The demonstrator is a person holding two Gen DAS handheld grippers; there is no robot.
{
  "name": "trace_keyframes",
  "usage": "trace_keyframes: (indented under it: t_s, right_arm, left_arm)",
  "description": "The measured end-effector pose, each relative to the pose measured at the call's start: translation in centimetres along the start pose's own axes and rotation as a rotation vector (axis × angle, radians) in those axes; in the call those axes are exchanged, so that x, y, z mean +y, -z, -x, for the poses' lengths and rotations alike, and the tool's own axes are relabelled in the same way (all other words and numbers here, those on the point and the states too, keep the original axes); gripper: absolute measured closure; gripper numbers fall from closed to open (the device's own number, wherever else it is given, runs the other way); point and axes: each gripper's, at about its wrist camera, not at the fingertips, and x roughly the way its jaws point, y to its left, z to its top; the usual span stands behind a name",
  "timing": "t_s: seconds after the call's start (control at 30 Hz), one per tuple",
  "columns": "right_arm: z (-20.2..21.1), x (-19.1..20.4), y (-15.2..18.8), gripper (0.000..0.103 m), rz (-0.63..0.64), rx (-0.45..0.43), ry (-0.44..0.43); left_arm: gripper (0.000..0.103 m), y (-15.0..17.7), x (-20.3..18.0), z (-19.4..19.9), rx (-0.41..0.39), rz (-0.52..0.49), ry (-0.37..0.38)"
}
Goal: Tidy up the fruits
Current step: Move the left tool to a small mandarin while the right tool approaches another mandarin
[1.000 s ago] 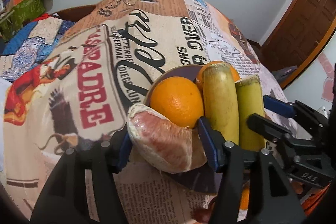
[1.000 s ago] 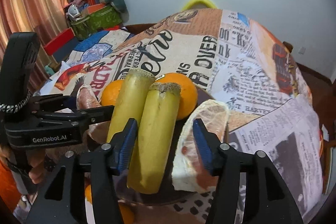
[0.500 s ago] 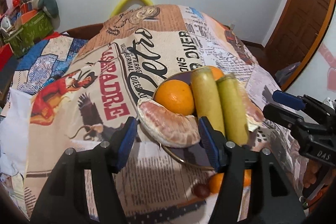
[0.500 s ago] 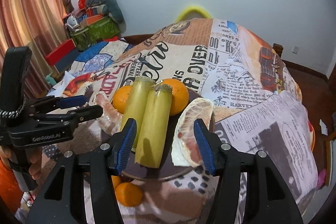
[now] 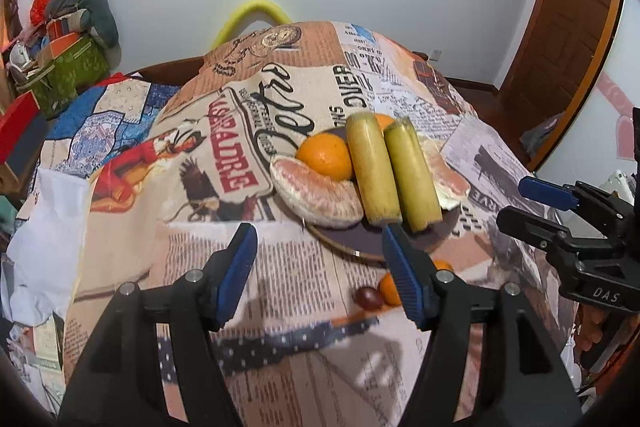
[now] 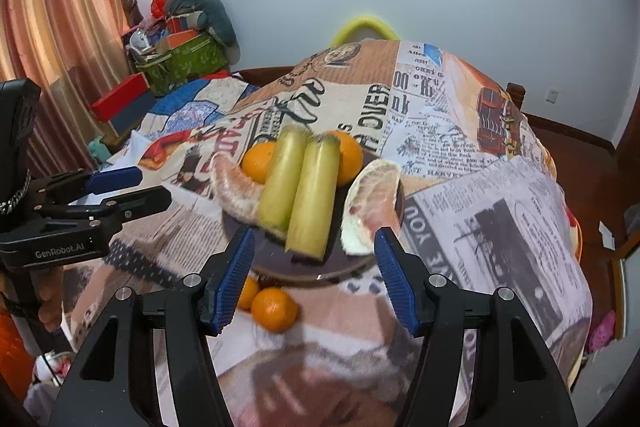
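Showing only leftward — grape (image 5: 368,297)

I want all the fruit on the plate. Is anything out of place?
Yes. Two small oranges and a dark grape lie on the tablecloth beside the near rim of the plate, not on it. Both grippers are opening and empty.

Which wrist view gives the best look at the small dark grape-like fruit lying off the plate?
The left wrist view: the dark fruit lies in plain sight on the tablecloth, beside a small orange. In the right wrist view it is not visible.
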Motion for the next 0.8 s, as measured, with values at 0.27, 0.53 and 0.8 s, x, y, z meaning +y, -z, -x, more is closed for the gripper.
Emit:
trace_keyframes:
  t_s: [0.27, 0.53, 0.8]
  right_arm:
    - [-0.1, 1.5, 2.4, 0.038, 0.02, 0.027, 0.004]
    - [-3.2, 1.4, 4.3, 0.038, 0.005, 0.104, -0.014]
    - [-5.4, 1.6, 4.9, 0.055, 0.005, 0.157, -0.06]
  left_arm:
    - [0.038, 3.1, -0.8, -0.4, 0.052, -0.04, 0.015]
    - [0.039, 4.9, -1.5, -2.1, 0.096, -0.067, 0.04]
    - [0.041, 4.9, -1.4, -3.0, 0.094, -0.046, 0.068]
